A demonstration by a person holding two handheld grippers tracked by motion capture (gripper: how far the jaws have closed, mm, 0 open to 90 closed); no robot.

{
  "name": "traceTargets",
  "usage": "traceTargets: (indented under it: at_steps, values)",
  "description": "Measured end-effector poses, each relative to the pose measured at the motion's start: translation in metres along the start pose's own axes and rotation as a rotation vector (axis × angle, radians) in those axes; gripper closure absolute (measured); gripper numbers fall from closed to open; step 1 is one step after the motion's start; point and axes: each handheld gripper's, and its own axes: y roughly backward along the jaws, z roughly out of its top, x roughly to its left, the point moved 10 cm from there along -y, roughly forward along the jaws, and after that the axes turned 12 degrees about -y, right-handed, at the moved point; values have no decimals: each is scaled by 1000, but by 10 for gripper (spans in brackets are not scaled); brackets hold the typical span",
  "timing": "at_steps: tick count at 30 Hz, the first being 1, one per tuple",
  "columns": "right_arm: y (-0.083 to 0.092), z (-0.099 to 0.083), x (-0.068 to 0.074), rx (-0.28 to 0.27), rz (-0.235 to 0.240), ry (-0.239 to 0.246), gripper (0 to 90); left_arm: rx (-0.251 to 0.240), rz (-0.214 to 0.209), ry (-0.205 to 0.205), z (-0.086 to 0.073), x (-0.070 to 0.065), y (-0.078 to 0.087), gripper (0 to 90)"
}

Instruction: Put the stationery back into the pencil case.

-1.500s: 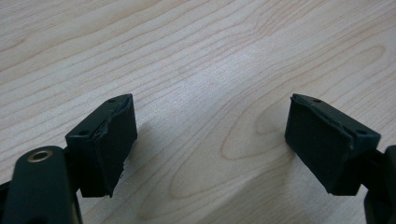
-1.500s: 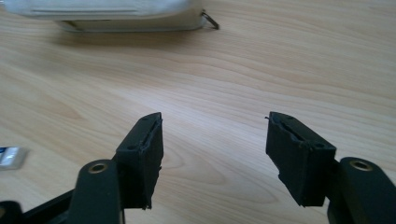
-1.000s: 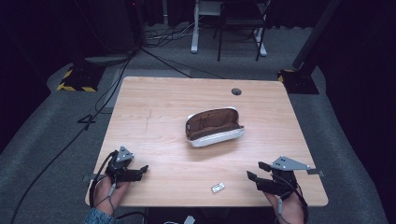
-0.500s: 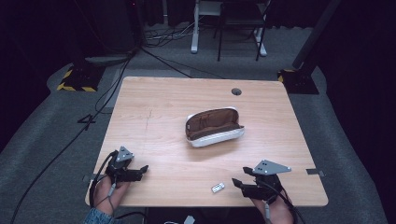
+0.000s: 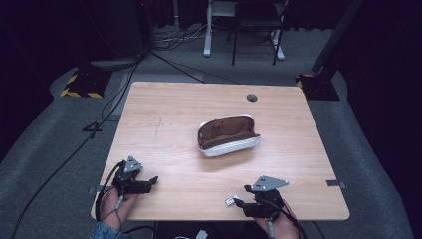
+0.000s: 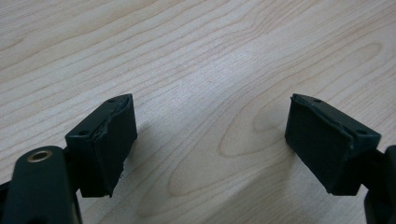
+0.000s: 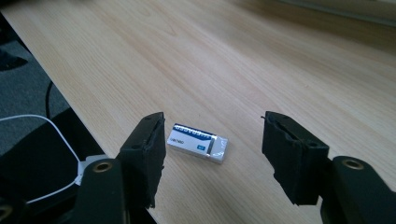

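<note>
Step in hand, as judged: approach to pick up the eraser point(image 7: 198, 143), a small white block in a blue-and-white sleeve. It lies flat on the bench point(image 5: 169, 119) close to the near edge, at about 6 o'clock from the bench centre, a little right of middle. In the high view the eraser point(image 5: 230, 200) sits just at 9 o'clock of the right gripper point(image 5: 240, 202), near its tips.

Right gripper point(image 7: 212, 140): jaws apart, and they have just been closing a little. In the right gripper view the eraser lies between and just beyond the two pads, nearer the pad at 9 o'clock, apart from both. Nothing is clamped and no pad presses on it.

Left gripper point(image 6: 208, 135): jaws wide apart over bare wood, holding nothing. In the high view the left gripper point(image 5: 149, 180) rests near the bench's near-left corner, at about 8 o'clock from centre.

Open pencil case point(image 5: 228, 135), white shell with brown lining, lies near bench centre, well apart from the eraser at about 12 o'clock of it. Likely destination, though that is a guess.

Next move calls for: easing the right gripper forward and down until the pads bracket the eraser's long sides, then closing. The eraser is low and flat, and close to the bench edge; a nudge could push it off.
</note>
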Motion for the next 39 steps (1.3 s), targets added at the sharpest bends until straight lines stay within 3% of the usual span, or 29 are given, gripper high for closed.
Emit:
traceTargets:
  at_steps: [4,10,14,28,39]
  values:
    - [-12,-7,4,29,-11,24,415,1,-1,-3,0,0,0,172]
    - [-24,-14,8,56,-7,20,422,0,-1,0,0,0,0,172]
    - [-32,-21,8,79,-35,38,421,-2,1,0,0,0,0,172]
    - [-41,-21,7,77,-65,44,407,0,-1,0,0,0,0,172]
    - [-41,-21,8,65,-80,44,462,1,-1,-1,0,0,0,172]
